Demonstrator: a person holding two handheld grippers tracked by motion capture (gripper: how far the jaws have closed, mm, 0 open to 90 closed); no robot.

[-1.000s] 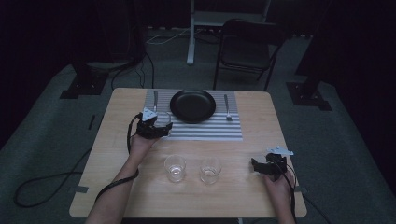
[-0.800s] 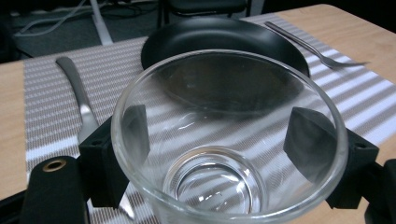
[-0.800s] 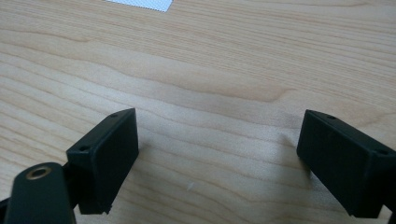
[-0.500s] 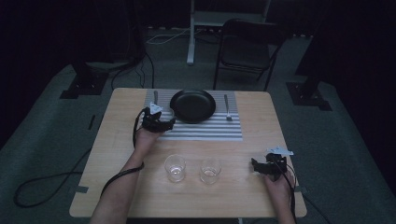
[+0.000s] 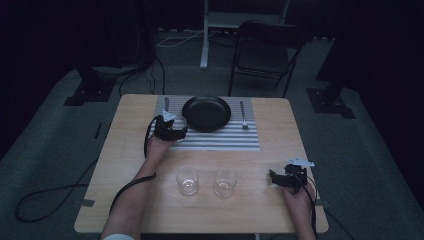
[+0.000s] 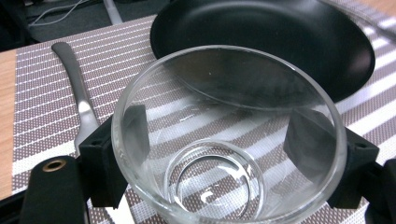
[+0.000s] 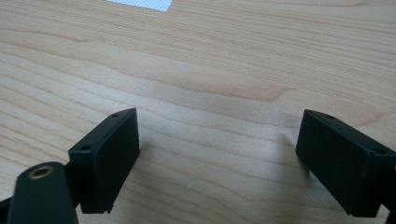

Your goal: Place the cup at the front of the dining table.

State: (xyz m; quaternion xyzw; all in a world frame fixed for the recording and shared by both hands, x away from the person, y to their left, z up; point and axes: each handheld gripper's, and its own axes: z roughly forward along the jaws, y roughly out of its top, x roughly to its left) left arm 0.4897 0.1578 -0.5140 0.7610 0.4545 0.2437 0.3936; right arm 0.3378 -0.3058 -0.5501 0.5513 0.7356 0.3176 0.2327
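My left gripper (image 5: 179,131) hovers over the striped placemat (image 5: 220,141), just left of the black plate (image 5: 206,113). In the left gripper view the left gripper (image 6: 224,135) is shut on a clear glass (image 6: 219,186), whose rim points toward the black plate (image 6: 261,42). Two more clear glasses (image 5: 188,180) (image 5: 225,183) stand side by side on the wood near the front. My right gripper (image 5: 275,178) rests at the front right, to the right of these glasses. In its own view the right gripper (image 7: 219,158) is open, with bare wood between its fingers.
A metal utensil (image 5: 166,104) lies on the mat left of the plate, seen close as a utensil (image 6: 77,88) beside my left jaw. A fork (image 5: 243,115) lies to the plate's right. A folding chair (image 5: 265,55) stands beyond the table's far edge.
My left gripper has moved a little away from the person and to the right, closer to the plate. The right gripper has stayed where it was.
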